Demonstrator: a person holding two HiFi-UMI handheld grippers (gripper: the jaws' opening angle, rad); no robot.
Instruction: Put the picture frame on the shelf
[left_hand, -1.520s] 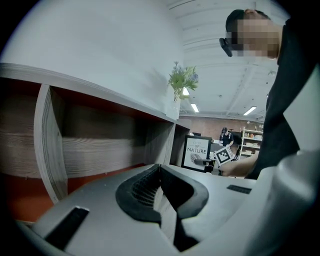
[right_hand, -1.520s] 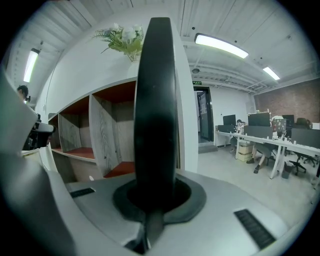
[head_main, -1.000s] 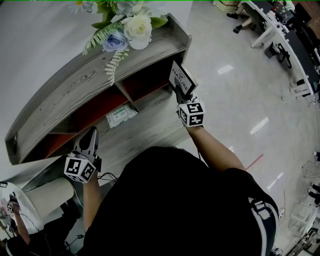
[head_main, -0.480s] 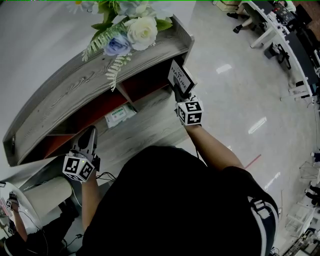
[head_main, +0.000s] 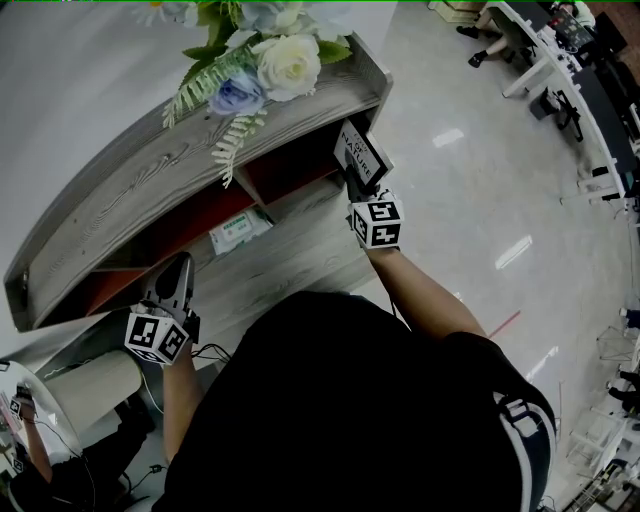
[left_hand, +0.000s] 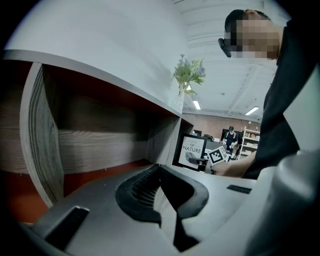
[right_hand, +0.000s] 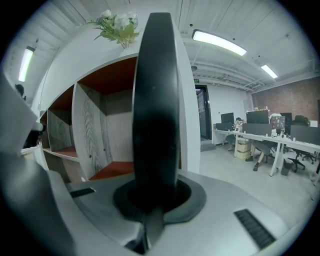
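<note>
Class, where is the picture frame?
Head view, right of centre: the picture frame is gripped in the right tool, at the shelf end nearest the flowers.

picture frame (left_hand: 193, 150) | "OF NATURE", probably | upper line unreadable

Left tongs (left_hand: 160, 170) closed, empty, facing the shelf (left_hand: 100, 145).

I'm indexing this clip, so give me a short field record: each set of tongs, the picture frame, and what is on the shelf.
Right tongs: shut on the lower edge of the picture frame
Picture frame: upright, held by the right end of the shelf, not yet set on it
Left tongs: shut, empty, in front of the shelf's left part
Shelf top: flowers
Inside shelf: white-and-green packet near a divider
</note>
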